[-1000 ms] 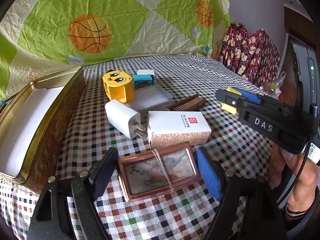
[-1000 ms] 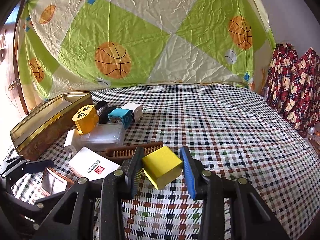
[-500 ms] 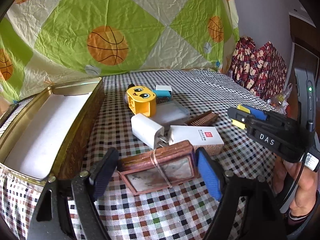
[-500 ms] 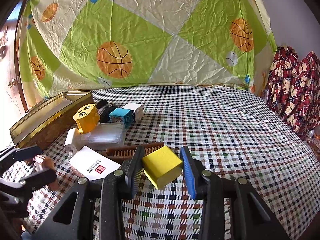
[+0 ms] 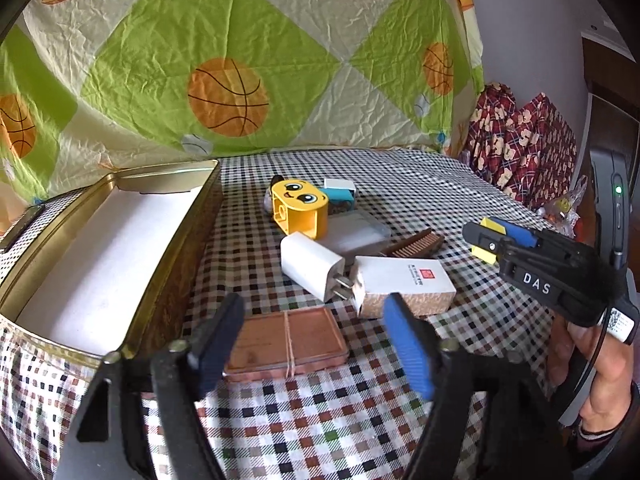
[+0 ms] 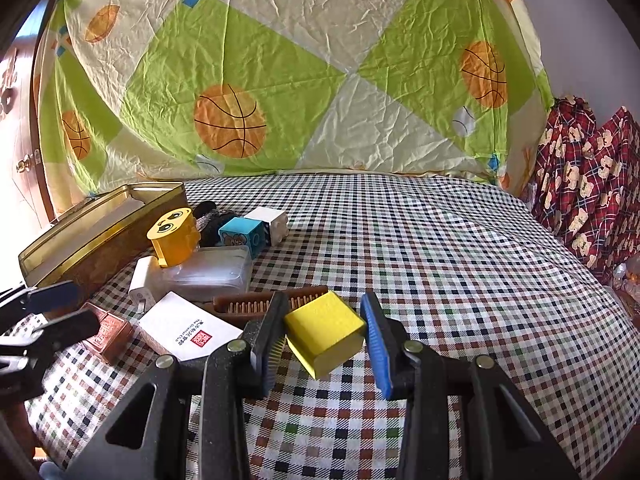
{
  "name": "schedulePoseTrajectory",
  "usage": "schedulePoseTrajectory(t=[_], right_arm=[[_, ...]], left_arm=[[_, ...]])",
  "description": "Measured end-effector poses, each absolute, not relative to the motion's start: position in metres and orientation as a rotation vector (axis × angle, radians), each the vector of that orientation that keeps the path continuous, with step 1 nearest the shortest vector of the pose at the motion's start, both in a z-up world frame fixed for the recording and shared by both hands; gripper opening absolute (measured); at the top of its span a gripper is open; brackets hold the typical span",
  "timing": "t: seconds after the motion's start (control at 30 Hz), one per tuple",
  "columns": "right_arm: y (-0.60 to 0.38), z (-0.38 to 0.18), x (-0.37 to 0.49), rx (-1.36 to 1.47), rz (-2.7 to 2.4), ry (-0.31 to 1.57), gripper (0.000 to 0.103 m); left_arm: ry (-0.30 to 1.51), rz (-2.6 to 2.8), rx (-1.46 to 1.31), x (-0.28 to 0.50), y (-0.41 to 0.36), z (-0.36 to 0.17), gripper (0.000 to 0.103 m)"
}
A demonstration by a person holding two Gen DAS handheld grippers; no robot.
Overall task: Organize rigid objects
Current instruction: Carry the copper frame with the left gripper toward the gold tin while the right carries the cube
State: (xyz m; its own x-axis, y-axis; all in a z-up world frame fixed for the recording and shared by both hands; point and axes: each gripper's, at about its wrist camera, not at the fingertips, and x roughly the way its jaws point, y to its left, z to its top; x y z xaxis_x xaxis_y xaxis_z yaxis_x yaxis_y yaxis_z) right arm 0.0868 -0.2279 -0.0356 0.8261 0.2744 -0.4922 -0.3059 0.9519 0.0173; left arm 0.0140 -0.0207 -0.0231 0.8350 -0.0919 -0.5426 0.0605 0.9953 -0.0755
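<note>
My left gripper (image 5: 312,332) is shut on a flat copper-brown box (image 5: 286,340) bound with a rubber band. The box shows its plain face up and sits just above the checked cloth, beside the open gold tin (image 5: 176,280). From the right wrist view the box (image 6: 108,330) hangs tilted at the left gripper (image 6: 74,310). My right gripper (image 6: 324,336) is shut on a yellow block (image 6: 324,332), held over the cloth; it appears at the right of the left wrist view (image 5: 490,238).
Beyond the box lie a white charger (image 5: 310,266), a white carton (image 5: 404,286), a brown comb (image 5: 416,242), a clear case (image 5: 356,232), a yellow face block (image 5: 300,210) and a cyan block (image 5: 340,196). Red plaid fabric (image 5: 532,148) is at the right.
The left gripper swung left towards the tin with the brown box. The box tipped over, from picture face up to plain face up. The right gripper and its yellow block kept still.
</note>
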Motion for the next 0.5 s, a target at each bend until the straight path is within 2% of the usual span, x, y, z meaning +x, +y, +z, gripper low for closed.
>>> schedulePoseTrajectory(t=[0.4,0.5], right_arm=[[-0.228,-0.035,0.086,-0.058,0.337,0.510,0.040],[-0.228,-0.036,0.086,-0.057,0.338,0.509,0.040]], left_arm=[[0.709,-0.051,0.023,0.027,-0.029,-0.041,0.079],[0.744,-0.047,0.060,0.035,-0.034,-0.042,0.087]])
